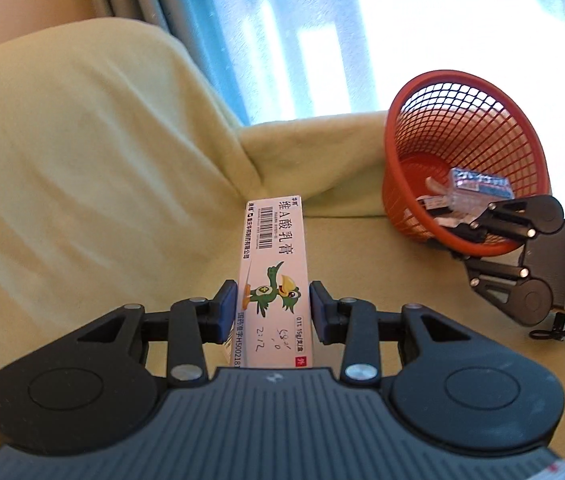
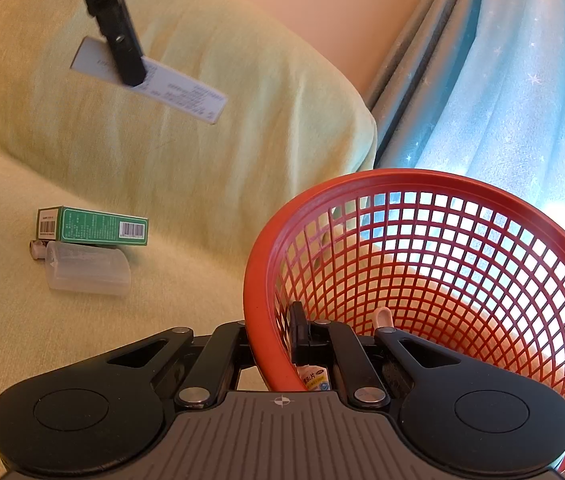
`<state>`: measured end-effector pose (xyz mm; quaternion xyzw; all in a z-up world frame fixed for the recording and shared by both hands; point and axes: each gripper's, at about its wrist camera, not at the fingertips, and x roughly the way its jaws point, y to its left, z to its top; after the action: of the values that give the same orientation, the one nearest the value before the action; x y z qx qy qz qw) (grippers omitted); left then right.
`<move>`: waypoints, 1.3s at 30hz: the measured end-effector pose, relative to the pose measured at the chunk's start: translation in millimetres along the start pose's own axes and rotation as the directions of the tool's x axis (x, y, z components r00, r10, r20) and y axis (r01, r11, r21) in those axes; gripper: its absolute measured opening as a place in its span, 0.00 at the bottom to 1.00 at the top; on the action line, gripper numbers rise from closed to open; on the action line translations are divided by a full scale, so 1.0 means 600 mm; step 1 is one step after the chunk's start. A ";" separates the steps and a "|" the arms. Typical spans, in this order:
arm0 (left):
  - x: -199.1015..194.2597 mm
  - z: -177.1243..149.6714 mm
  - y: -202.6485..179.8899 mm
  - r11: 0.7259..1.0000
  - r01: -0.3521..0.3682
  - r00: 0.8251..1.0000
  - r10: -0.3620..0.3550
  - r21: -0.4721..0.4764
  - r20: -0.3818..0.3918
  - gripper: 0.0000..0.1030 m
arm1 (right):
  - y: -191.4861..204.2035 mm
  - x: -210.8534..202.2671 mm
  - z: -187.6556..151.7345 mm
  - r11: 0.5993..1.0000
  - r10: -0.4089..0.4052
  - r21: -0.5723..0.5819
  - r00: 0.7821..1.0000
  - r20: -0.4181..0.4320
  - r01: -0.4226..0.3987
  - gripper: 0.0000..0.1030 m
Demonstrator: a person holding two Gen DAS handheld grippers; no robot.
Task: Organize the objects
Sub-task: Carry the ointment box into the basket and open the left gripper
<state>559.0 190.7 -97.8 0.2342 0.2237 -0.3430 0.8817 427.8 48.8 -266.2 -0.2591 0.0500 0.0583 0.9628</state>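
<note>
The left tongs [image 1: 273, 312] pinch a white box [image 1: 275, 276] printed with a green bird, held in the air above the yellow sofa [image 1: 82, 184]; the box's near end is cut off behind the tool body. The right tongs [image 2: 302, 338], pressed together on the red basket [image 2: 442, 184] rim, point nearly level and hold it tilted, its contents mostly hidden. Only the right view shows a green box [image 2: 94, 226] and a clear container [image 2: 88, 272] on the seat.

I see a white carton [image 1: 274, 280] printed with a green bird and black barcode at six o'clock, an orange-red lattice basket [image 1: 434, 120] at three o'clock, pale yellow-green cloth [image 1: 82, 168], and star-speckled blue curtains [image 2: 502, 92].
</note>
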 end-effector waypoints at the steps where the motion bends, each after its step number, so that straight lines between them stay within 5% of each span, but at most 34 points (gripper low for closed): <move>1: -0.002 0.002 -0.004 1.000 0.005 1.000 -0.005 0.005 0.007 0.32 | 0.000 0.000 0.000 1.000 0.000 0.000 1.000 0.000 0.000 0.03; 18: -0.031 0.039 -0.041 0.993 0.120 0.980 -0.122 0.025 0.159 0.32 | 0.001 0.001 0.000 1.000 -0.001 -0.001 1.000 0.000 0.001 0.03; 26: -0.020 0.047 -0.076 0.980 0.191 0.964 -0.197 0.051 0.176 0.32 | 0.000 0.000 0.000 1.000 0.000 0.001 1.000 -0.001 0.000 0.03; 32: -0.005 0.075 -0.114 0.955 0.281 0.937 -0.293 0.092 0.190 0.32 | 0.000 -0.002 0.001 1.000 -0.001 0.003 1.000 -0.002 0.001 0.03; 39: 0.066 0.122 -0.166 0.937 0.325 0.928 -0.342 0.125 0.148 0.33 | 0.001 -0.001 0.003 1.000 0.001 0.006 1.000 -0.002 -0.001 0.02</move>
<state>531.9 64.4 -87.9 0.2063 0.1683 -0.5168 0.8136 427.3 50.4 -265.1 -0.2561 0.0512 0.0582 0.9635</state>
